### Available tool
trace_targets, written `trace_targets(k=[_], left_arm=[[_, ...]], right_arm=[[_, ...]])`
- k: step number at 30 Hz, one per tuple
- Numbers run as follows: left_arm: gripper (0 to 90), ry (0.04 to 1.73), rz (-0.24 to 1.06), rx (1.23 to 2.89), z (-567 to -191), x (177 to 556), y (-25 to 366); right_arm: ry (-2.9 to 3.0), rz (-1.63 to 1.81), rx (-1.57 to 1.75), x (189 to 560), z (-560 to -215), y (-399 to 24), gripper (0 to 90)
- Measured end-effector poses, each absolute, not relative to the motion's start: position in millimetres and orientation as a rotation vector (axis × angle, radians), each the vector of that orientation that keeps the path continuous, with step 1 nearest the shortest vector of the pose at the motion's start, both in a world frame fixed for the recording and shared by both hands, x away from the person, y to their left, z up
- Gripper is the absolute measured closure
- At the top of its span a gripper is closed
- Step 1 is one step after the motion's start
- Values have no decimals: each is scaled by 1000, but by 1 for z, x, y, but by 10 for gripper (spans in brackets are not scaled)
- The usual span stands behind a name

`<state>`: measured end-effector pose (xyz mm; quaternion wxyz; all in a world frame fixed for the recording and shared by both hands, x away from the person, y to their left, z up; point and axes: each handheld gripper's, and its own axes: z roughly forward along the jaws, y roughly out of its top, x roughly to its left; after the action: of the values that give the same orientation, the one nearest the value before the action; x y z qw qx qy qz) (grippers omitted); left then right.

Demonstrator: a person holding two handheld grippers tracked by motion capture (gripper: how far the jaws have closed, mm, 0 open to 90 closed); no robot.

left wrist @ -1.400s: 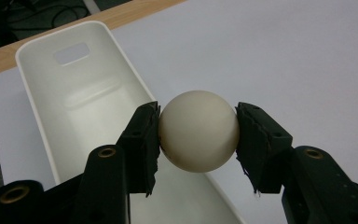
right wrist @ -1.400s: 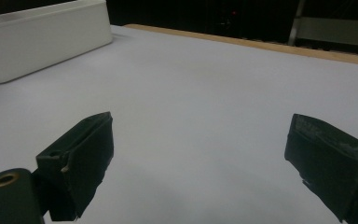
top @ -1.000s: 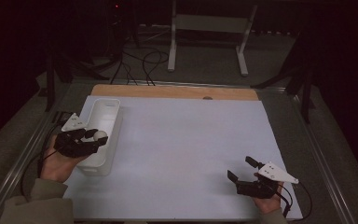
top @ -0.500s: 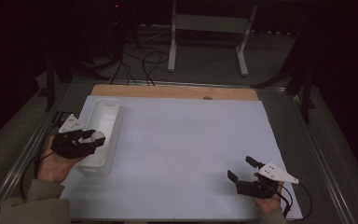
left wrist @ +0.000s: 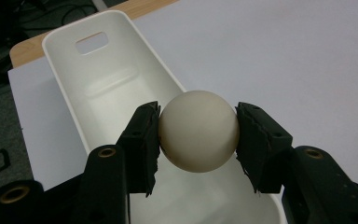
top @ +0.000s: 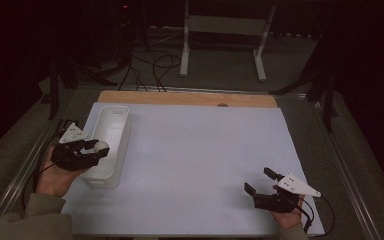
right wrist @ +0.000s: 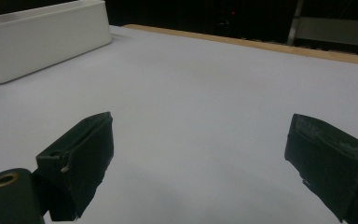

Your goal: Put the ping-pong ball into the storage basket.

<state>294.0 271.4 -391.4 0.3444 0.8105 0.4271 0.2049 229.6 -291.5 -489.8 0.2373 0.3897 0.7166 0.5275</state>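
Observation:
A cream-white ball (left wrist: pixel 199 130) is pinched between the two black pads of my left gripper (left wrist: pixel 198 140), held just above the inside of a long white bin (left wrist: pixel 116 88). From above, that left gripper (top: pixel 92 148) hovers over the near half of the bin (top: pixel 111 125), the ball (top: pixel 101 146) at its tip. My right gripper (top: pixel 261 181) rests low near the front right of the table, its jaws wide apart with nothing between them; in the right gripper view its pads (right wrist: pixel 86 154) frame bare white surface.
A white sheet (top: pixel 200 155) covers the table, with a wooden strip (top: pixel 190 98) along its far edge. Metal rails run along both sides. A white stand (top: pixel 225 30) and cables lie on the dark floor beyond. The bin (right wrist: pixel 42 37) shows far left in the right gripper view.

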Motion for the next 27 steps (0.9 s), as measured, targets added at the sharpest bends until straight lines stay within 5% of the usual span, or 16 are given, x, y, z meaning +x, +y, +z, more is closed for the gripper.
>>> trace_targets(k=[27], left_arm=[[514, 1138, 527, 2096, -402, 299, 276]], right_arm=[[1965, 1442, 1069, 229, -490, -292, 77]])
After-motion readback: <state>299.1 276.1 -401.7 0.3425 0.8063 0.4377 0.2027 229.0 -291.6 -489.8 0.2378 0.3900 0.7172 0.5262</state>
